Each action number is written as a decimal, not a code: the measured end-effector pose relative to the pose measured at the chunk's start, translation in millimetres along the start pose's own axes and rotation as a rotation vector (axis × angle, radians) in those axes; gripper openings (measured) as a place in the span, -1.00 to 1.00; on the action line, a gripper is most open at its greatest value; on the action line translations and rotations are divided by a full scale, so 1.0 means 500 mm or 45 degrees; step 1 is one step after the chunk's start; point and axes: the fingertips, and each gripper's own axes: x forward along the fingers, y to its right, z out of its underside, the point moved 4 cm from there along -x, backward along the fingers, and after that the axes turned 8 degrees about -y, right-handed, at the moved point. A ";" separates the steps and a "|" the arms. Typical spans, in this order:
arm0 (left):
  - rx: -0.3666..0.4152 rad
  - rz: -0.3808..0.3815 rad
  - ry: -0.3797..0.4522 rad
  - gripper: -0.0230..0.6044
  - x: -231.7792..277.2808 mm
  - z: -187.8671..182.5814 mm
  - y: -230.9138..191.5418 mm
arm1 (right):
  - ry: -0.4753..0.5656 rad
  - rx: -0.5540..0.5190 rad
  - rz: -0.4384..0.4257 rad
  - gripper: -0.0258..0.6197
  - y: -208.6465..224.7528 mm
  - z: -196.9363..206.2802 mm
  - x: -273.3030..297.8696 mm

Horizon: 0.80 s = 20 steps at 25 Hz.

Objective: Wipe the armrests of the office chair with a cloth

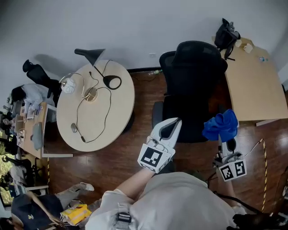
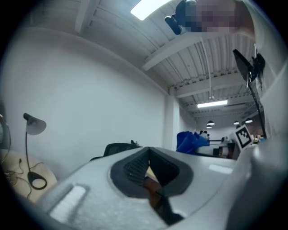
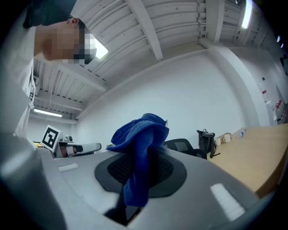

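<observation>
Cloth (image 1: pixel 220 126) clamped in R tool (image 1: pixel 222 135) over chair (image 1: pixel 198 67) R side, staged for wiping; L tool (image 1: pixel 173 124) narrow, empty.

Under me the floor (image 1: pixel 117 157) is dark brown wood. The wall (image 1: pixel 135 27) ahead is plain white. On my left stands a pale round table (image 1: pixel 117 94) with a black desk lamp (image 1: pixel 91 54) and a thin cord (image 1: pixel 77 112) on it. On my right is a light wooden desk (image 1: pixel 256 85), and a black bag (image 1: pixel 226 33) sits on its far corner. Above me the ceiling (image 3: pixel 144 27) has white beams and long bright lights (image 2: pixel 150 6).
</observation>
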 end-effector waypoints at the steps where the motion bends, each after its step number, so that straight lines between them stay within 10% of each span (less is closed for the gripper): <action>1: 0.018 0.003 0.016 -0.96 -0.010 -0.003 0.010 | 0.004 0.001 -0.012 -0.70 -0.003 -0.002 -0.008; 15: 0.054 -0.210 0.072 -0.96 -0.201 0.022 0.180 | 0.153 -0.088 -0.239 -0.70 -0.090 0.011 -0.181; 20: 0.042 -0.084 0.015 -0.96 -0.137 -0.010 0.270 | 0.200 -0.072 -0.111 -0.70 -0.025 -0.053 -0.273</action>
